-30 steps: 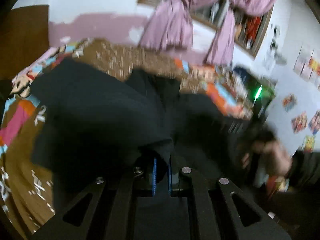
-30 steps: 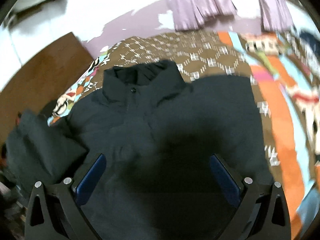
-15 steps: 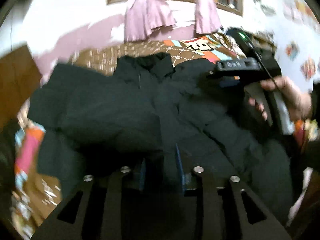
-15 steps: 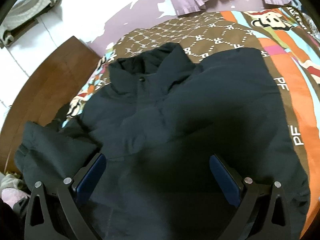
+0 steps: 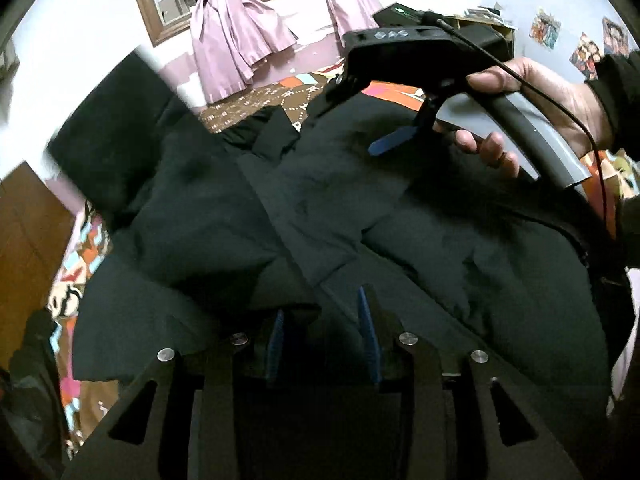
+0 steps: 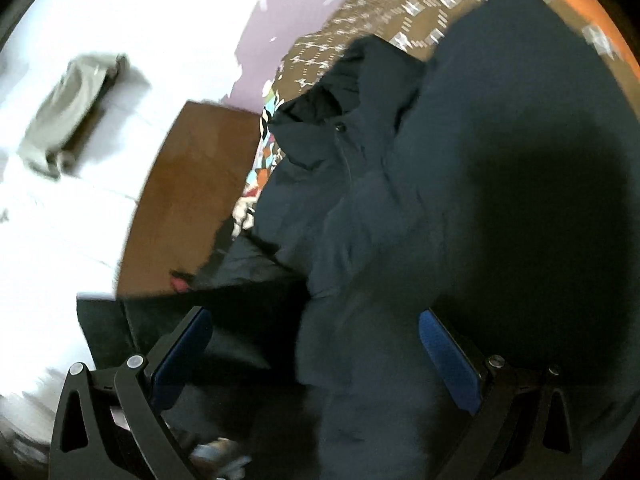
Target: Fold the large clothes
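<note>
A large black jacket (image 5: 440, 240) lies spread on the bed, collar (image 5: 276, 128) at the far end, with its left sleeve (image 5: 180, 216) folded in over the body. My left gripper (image 5: 320, 332) hovers low over the jacket's near part. Its jaws are opening; the blue pads (image 5: 366, 328) stand apart and do not press on the cloth. In a hand (image 5: 540, 92) at the upper right, my right gripper (image 5: 352, 124) hangs above the jacket's far shoulder. In the right wrist view the right gripper (image 6: 316, 360) is wide open over the jacket (image 6: 500, 160), nothing between its fingers.
The patterned brown and orange bedspread (image 5: 256, 108) shows beyond the collar and along the left edge. A wooden headboard (image 6: 192, 184) stands to the left of the bed. Pink curtains (image 5: 232, 40) hang at the window on the far wall. Dark clothes (image 5: 32, 360) are heaped at lower left.
My left gripper let go of the jacket cloth it pinched, and its pads parted as it sank toward the bed. The right gripper rolled and stayed open.
</note>
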`<state>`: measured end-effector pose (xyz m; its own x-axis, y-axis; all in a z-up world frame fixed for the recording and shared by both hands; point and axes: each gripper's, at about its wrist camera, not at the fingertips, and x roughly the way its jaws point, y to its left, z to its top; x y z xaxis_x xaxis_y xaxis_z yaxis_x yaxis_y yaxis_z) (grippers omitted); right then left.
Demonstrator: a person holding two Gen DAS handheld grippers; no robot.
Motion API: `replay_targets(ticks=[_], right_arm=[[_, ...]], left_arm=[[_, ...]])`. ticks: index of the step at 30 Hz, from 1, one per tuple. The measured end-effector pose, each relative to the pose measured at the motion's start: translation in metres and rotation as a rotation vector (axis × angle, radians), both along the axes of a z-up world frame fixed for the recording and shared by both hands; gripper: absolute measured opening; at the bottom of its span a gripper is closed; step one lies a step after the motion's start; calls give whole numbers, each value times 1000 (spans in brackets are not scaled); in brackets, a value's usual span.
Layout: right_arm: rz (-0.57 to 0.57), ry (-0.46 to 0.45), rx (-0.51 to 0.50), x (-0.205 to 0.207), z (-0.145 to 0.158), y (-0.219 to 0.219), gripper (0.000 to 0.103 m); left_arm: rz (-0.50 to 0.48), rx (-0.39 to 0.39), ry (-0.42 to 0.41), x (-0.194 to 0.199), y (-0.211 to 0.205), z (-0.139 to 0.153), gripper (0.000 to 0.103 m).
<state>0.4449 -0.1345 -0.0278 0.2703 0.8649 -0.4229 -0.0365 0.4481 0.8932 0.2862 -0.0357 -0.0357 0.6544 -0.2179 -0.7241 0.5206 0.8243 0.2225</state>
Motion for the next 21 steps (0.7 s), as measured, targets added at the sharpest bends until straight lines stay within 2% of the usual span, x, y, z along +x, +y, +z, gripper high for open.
replay_targets(ticks=[4,8,11,14,17,19,21], right_arm=[[1,37,67,-5,-4,-5,103],[48,58,53,-12,-11,-5,103],[94,32,-55,-16,-9,-2,103],[212,-56,-251,-20,6,11,103],[295,-127,-373,-26,11,17,102],[346,-163,-431,-32,9,18,99],[383,-196,-474,-39,7,19,92]], left_arm=[[5,-43,43,7,4,-4,33],[7,-55,62,12,6,-8,39],[5,-66,84,15,8,-11,43],[15,-66,91,20,9,-12,43],[30,-92,89,15,19,-6,43],[47,-120,69,9,23,-1,43],[72,-159,51,4,30,5,47]])
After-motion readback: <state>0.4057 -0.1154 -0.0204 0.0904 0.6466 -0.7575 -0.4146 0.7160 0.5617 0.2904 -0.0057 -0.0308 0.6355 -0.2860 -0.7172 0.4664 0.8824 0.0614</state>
